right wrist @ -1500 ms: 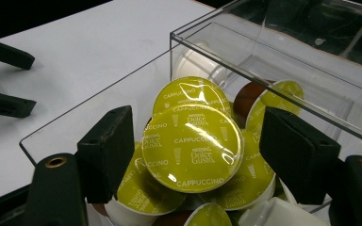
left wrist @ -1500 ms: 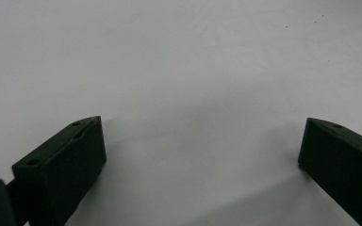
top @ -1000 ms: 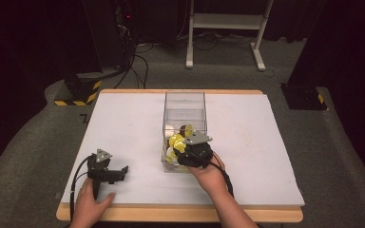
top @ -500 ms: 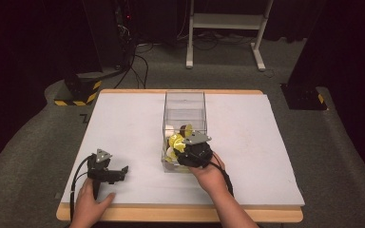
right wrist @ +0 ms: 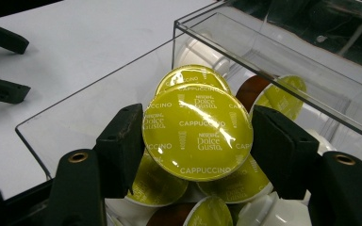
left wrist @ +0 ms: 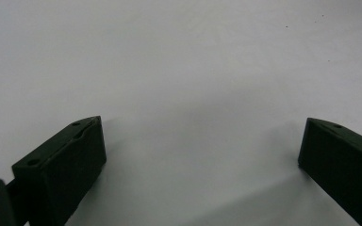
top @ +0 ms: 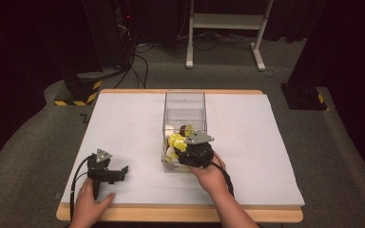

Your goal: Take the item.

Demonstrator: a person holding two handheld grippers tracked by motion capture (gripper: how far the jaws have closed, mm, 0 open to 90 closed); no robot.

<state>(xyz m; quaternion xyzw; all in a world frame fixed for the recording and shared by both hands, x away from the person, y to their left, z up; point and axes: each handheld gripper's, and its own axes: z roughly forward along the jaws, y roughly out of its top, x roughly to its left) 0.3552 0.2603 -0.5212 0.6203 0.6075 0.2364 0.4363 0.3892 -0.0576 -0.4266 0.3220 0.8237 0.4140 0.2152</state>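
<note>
Left gripper lies on the white tabletop near its front-left corner, a hand on its handle. Fingers spread wide, nothing between them, only bare white surface.

Centre: clear rectangular plastic box stands open-topped on the tabletop. Its near end holds a heap of coffee capsules, mostly with yellow-green foil lids, a few with brown lids.

Right gripper sits at the near end of the box, at the level of its rim, in the right hand. Its fingers have just closed and now press on either side of one round yellow-green foil-lidded capsule printed "Dolce Gusto Cappuccino". The gripped capsule is inside the box, on top of the heap, lid facing the right gripper view. Another yellow-green capsule lies just behind it, touching or nearly so.
</note>
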